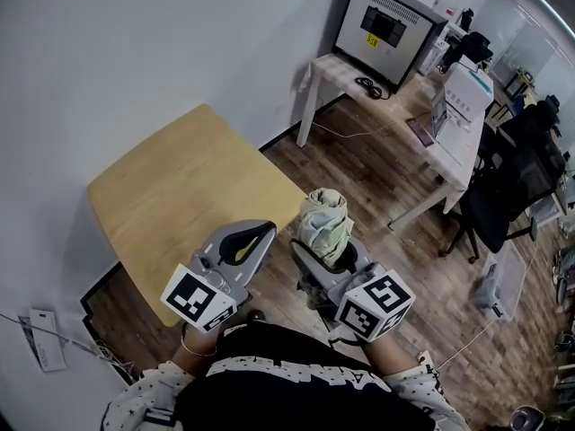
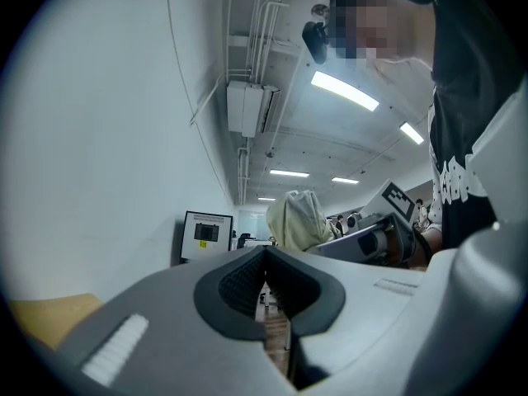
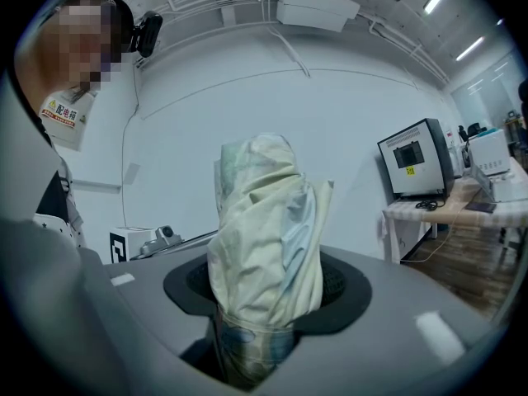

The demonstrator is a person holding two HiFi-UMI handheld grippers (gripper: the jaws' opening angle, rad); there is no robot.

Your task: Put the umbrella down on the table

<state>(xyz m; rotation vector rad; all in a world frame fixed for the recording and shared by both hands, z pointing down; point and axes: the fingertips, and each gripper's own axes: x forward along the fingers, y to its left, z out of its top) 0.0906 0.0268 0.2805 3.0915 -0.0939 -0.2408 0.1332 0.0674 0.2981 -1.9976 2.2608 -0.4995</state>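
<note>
R gripper [image 1: 331,257] fwd, jaws clamp umbrella [image 1: 325,218] | L gripper [image 1: 267,230] alongside, jaws together, empty, nr table [image 1: 171,187]

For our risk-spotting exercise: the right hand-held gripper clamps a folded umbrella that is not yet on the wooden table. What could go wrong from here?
1. The right hand-held gripper grips the umbrella low, most of it above the jaws; it may slip when tilted.
2. It is beside the table's corner, over floor; set near that edge, it could roll off.
3. The left hand-held gripper alongside might knock it.
</note>
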